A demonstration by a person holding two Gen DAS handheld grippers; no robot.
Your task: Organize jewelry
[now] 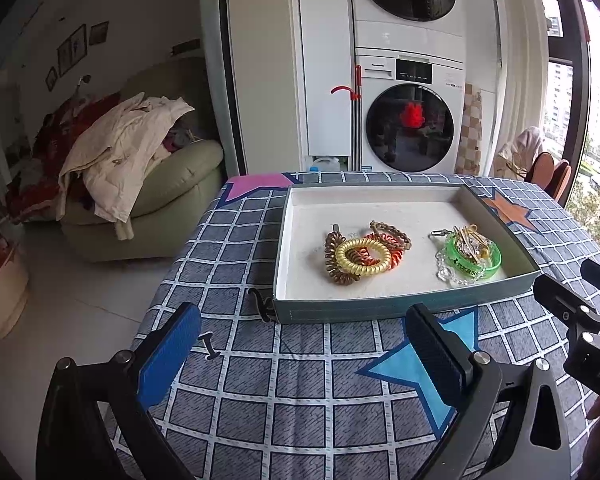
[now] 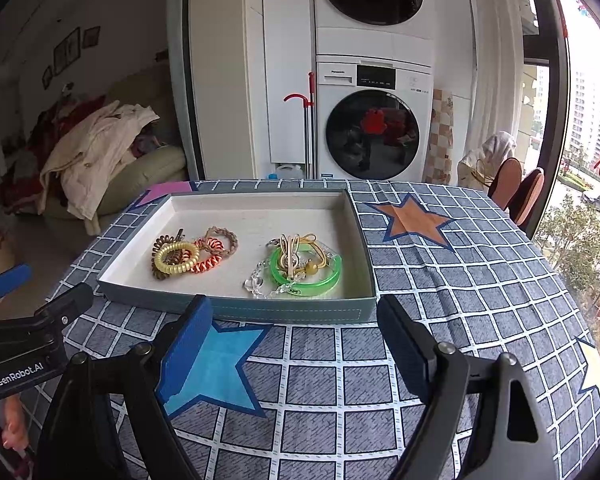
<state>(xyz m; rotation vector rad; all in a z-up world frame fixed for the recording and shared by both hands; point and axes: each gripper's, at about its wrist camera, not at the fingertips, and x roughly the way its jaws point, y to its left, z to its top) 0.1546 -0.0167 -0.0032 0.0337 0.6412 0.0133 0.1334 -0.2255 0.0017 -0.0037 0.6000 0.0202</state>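
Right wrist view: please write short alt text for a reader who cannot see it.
A shallow grey-green cardboard tray on a blue checked tablecloth holds spiral hair ties beside a translucent green plastic bangle. The open right gripper hovers before it.

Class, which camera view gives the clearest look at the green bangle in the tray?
The right wrist view: the green bangle lies near the middle of the frame, its ring open to sight. The left wrist view shows it further right, with more of the tangle covering it.
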